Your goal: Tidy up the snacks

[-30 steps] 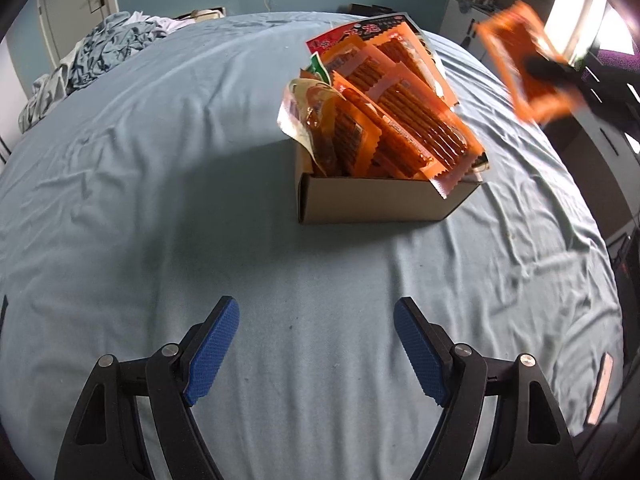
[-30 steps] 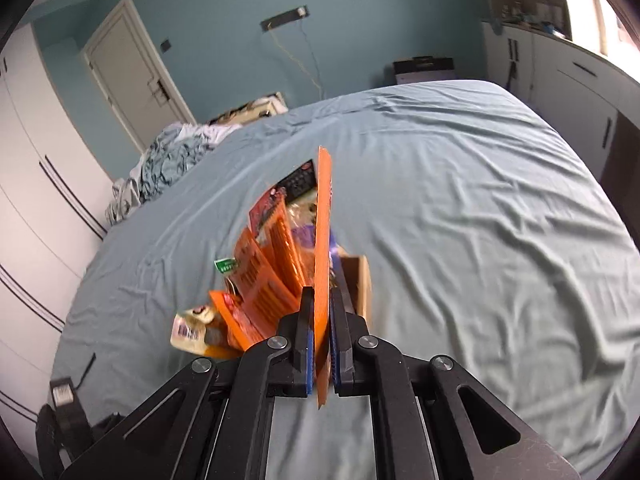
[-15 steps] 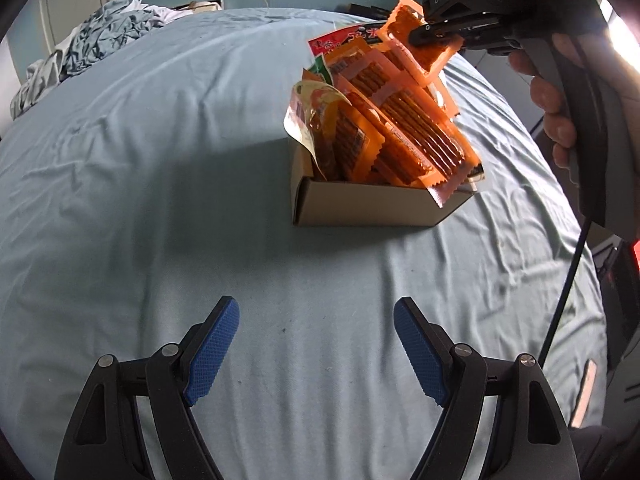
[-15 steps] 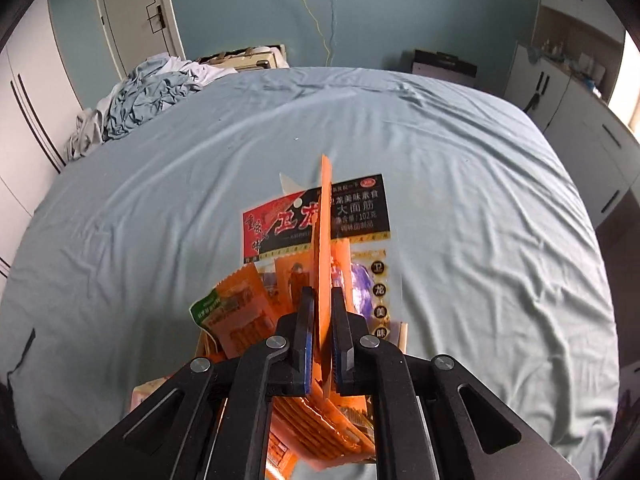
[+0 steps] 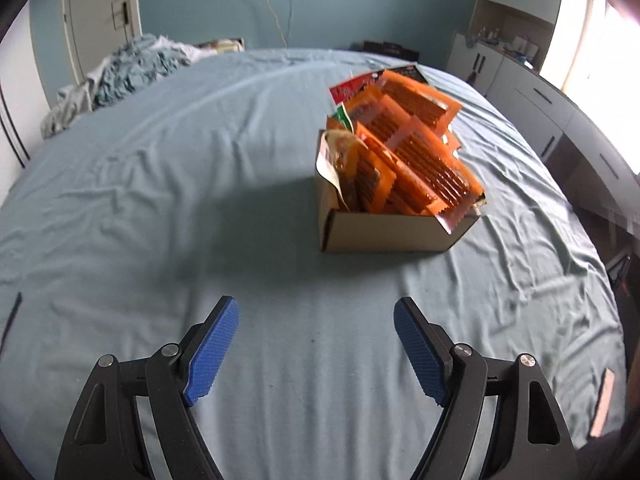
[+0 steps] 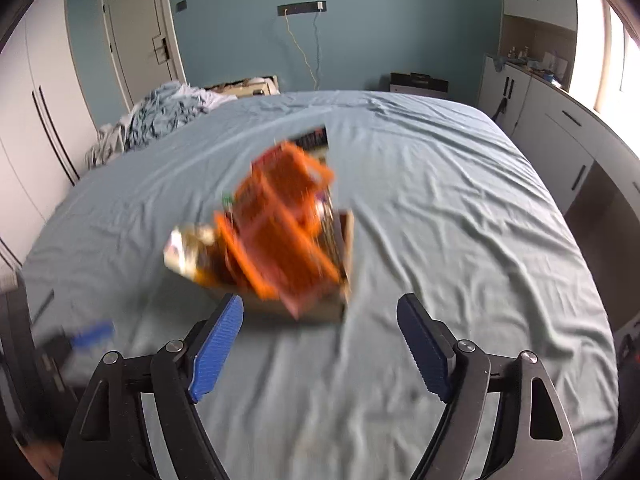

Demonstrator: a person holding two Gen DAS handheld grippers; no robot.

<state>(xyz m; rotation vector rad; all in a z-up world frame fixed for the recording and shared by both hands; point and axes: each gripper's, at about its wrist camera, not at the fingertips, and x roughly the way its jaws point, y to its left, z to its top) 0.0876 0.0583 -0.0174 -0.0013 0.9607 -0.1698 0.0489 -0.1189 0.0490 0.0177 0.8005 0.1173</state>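
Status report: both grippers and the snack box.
Left gripper open, empty. Right gripper just opened, empty. Orange snack packets in cardboard box. Nothing blocking.

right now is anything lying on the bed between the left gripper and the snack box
Nothing visible. Only bare blue sheet lies between the open left gripper and the cardboard box of orange snack packets.

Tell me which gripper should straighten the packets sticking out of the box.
Probably the right gripper: open, empty, with the cardboard box just beyond its fingertips. The left gripper is open too, but sits farther back.
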